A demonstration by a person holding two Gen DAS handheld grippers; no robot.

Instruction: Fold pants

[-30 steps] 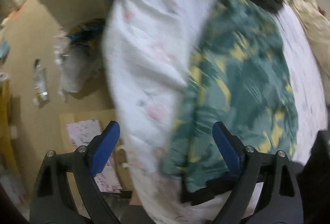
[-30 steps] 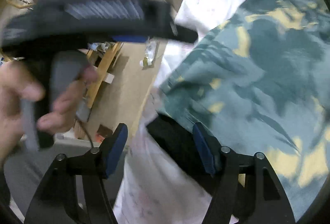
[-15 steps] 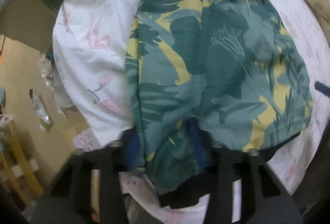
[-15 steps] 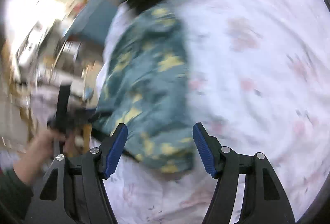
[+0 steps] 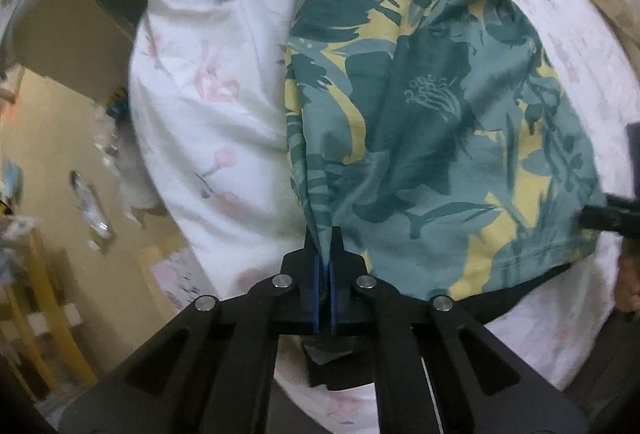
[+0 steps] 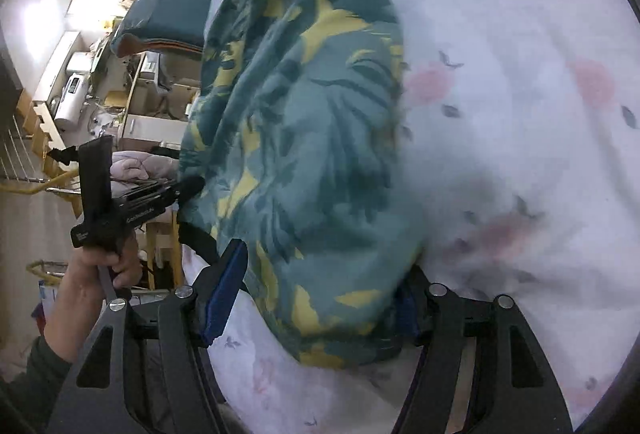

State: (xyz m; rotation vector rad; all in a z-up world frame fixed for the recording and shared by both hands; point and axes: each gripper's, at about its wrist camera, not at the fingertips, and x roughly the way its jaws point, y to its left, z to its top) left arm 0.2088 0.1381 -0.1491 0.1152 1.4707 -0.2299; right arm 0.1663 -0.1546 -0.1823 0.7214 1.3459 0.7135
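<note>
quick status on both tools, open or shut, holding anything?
Left tool: shut, pinching the edge of the green print pants.
Right tool: open, fingers either side of the pants' corner, not clamped.

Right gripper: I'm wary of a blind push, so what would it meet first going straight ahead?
Probably the pants: the right gripper is open, with their near edge already between its fingers.

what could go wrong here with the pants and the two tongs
The left tongs pinch only a thin corner of the pants, so the fabric may slip out when lifted. The right tongs are open around a thick bunched edge and might also catch the floral bedsheet underneath.
</note>
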